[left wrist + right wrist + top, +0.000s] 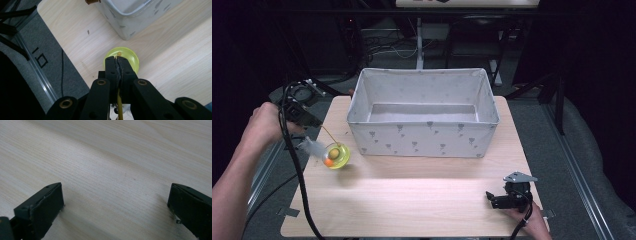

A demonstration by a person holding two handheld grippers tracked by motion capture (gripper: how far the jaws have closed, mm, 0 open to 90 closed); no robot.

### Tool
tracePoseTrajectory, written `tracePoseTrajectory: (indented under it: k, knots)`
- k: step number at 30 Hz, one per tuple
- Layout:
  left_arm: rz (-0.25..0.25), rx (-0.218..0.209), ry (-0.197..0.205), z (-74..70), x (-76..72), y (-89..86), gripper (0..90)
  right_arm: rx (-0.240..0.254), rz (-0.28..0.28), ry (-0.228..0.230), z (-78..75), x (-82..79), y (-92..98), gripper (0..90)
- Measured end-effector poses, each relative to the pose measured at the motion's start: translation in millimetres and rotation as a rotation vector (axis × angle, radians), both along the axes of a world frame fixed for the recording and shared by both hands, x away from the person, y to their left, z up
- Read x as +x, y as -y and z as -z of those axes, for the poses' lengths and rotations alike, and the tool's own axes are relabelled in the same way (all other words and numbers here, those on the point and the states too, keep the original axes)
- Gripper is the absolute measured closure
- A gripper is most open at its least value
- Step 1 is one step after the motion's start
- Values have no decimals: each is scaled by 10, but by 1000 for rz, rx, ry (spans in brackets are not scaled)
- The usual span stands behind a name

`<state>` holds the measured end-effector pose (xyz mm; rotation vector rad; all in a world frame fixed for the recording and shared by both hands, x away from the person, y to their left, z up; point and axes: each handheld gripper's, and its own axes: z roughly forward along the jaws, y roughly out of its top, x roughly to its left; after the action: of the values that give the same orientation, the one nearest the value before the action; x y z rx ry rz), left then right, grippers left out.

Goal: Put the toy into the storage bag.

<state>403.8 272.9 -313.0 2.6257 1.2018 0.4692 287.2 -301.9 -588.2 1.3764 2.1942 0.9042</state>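
A translucent yellow ball with an orange piece inside hangs from a thin yellow-orange stick, just above the table's left side. A pale feather sits beside the ball. My left gripper is shut on the stick's upper end, held in a hand left of the table. In the left gripper view the jaws are pressed together on the stick, with the ball just beyond their tips. My right gripper rests low at the table's front right, open, with bare wood between its jaws.
A white fabric box with small grey marks stands at the back middle of the wooden table, its inside bare. Its near corner is close to the ball. Dark floor and metal rails run along both table sides.
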Motion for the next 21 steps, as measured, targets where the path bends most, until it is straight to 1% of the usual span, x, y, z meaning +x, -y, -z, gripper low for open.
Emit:
tracePoseTrajectory:
  k: [1, 6, 9, 12, 13, 17, 18, 21]
  knots:
    - [-1, 10, -1, -20, 24, 3, 882, -1, 0, 0, 0, 0, 0, 0]
    - [-6, 14, -5, -65, 80, 8, 882, 0, 0, 0, 0, 0, 0, 0]
    - [-16, 24, -10, -109, 132, 9, 881, 0, 0, 0, 0, 0, 0, 0]
    - [-26, 23, -8, -122, 157, 6, 881, 0, -1, 0, 0, 1, 1, 0]
    - [-24, 32, -11, -146, 188, -5, 882, 0, -1, 0, 0, 0, 1, 0]
    - [-28, 43, 10, -198, 235, 3, 881, -2, -1, -1, -1, 0, 1, 0]
    - [-28, 43, 10, -198, 235, 3, 882, -2, -1, -1, -1, 0, 1, 0]
    - [-29, 64, 25, -252, 264, 36, 882, -3, -2, -1, -1, 1, 2, 0]
